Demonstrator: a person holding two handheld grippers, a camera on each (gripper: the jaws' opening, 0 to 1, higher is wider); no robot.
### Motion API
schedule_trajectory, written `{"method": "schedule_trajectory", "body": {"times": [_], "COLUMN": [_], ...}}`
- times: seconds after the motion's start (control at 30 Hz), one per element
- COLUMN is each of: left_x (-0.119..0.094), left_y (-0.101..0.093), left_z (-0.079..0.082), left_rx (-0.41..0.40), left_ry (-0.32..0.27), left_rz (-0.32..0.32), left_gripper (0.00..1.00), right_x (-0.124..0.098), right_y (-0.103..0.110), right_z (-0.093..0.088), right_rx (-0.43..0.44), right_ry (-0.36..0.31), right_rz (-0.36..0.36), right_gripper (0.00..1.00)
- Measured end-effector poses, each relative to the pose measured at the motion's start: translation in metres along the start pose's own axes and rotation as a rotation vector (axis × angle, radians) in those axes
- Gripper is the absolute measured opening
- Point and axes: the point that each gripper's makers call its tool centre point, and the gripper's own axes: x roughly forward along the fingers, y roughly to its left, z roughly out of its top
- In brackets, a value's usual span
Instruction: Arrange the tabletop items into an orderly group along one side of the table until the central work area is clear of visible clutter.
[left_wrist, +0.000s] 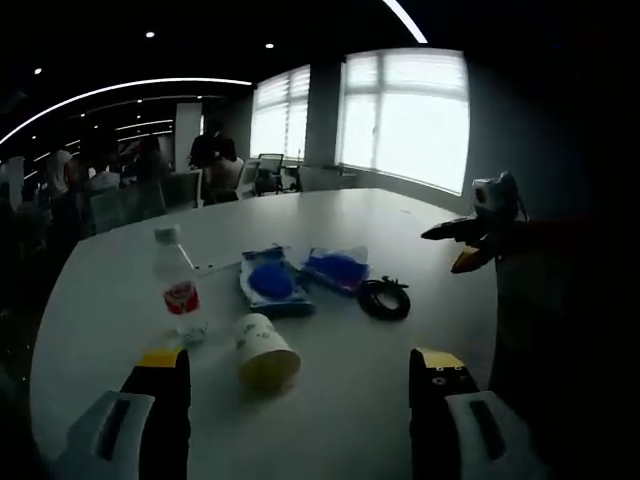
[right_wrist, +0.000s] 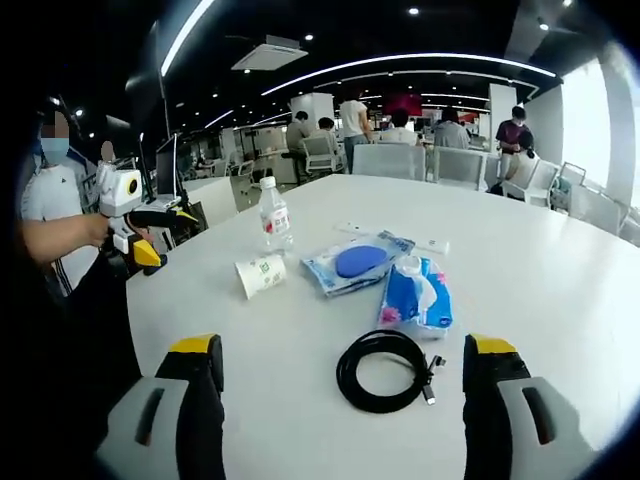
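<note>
My right gripper (right_wrist: 340, 400), jaws wide and empty, sits nearest the cable (right_wrist: 385, 370), coiled just ahead between them; my left gripper (left_wrist: 300, 400), likewise open, faces the tipped cup (left_wrist: 265, 350).

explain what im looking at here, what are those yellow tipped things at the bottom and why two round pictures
There is no robot here: a person holds a hand-held gripper in each hand, and each carries a fisheye camera looking out along its own fingers. The left gripper gives one round picture, the right gripper the other. Both are open and hold nothing. On the round white table lie a clear plastic water bottle with a red label, a paper cup tipped on its side, a flat packet with a blue disc, a blue tissue pack and a coiled black cable. Each gripper also shows at the edge of the other's picture.
</note>
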Motion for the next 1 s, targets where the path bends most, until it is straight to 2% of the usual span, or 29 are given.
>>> {"method": "schedule_trajectory", "body": {"times": [0.53, 0.73, 0.83, 1.0], "left_x": [0.022, 0.035, 0.044, 0.050], "left_y": [0.012, 0.019, 0.024, 0.028], "left_z": [-0.018, -0.019, -0.019, -0.021], "left_rx": [0.066, 0.094, 0.121, 0.147], "left_ry": [0.039, 0.034, 0.040, 0.050], "left_rz": [-0.006, 0.002, 0.007, 0.007], "left_gripper": [0.64, 0.58, 0.51, 0.48], "right_x": [-0.005, -0.007, -0.007, -0.006], "right_y": [-0.018, -0.022, -0.023, -0.026], "right_z": [-0.009, -0.010, -0.010, -0.012], "right_rx": [0.019, 0.019, 0.025, 0.028], "right_ry": [-0.015, -0.021, -0.023, -0.019], "right_rz": [-0.063, -0.087, -0.093, -0.103], "right_gripper": [0.82, 0.77, 0.76, 0.76]}}
